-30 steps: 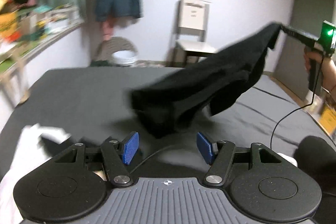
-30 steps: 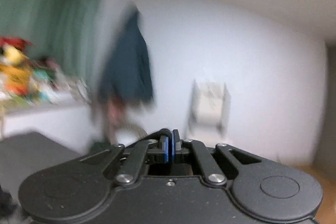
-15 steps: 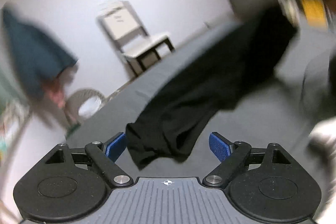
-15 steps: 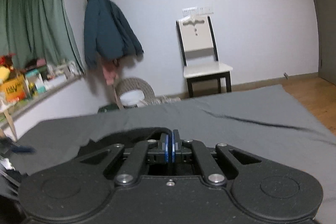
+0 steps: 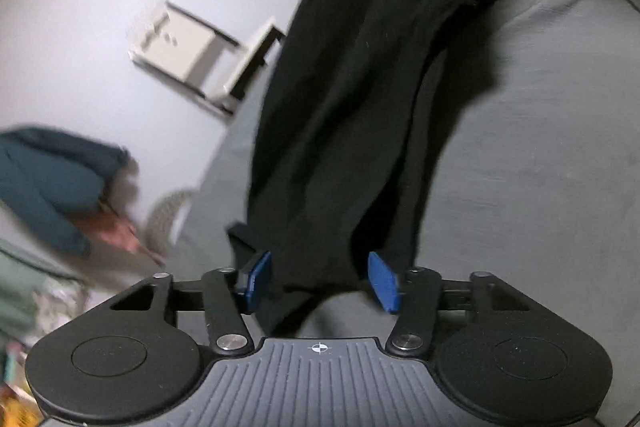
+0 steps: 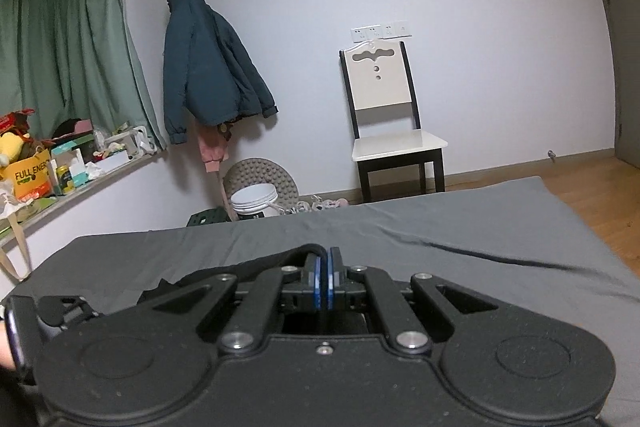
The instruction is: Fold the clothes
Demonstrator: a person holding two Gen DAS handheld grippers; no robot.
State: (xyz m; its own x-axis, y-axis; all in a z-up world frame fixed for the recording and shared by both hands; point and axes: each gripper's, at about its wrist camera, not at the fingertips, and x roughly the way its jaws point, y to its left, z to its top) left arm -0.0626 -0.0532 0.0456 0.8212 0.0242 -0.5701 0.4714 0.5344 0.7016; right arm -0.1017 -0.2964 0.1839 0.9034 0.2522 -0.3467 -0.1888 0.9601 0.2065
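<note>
Black fabric is filling the middle of the left wrist view: a black garment [image 5: 360,99] is hanging down over the grey bed sheet [image 5: 540,167], its lower end dangling between the spread blue pads of the left gripper [image 5: 322,281], which is standing released. Whether the cloth is touching either pad is hard to make out. That view is tilted and smeared, so the white chair [image 5: 200,55] and the dark teal coat [image 5: 48,179] are showing only as blurred shapes, and the top of the garment is running out of the picture.

In the right wrist view the right gripper [image 6: 323,277] is clenching a fold of the black garment [image 6: 296,253], its blue pads pressed together on the cloth; most of the garment is lying hidden behind the gripper body. On the window ledge a yellow box [image 6: 30,177] is showing the words "FULL ENER", the rest being cut off by things in front of it. Other packages beside it are carrying print too small to read. A hand [image 6: 5,343] is being cropped at the left edge.
</note>
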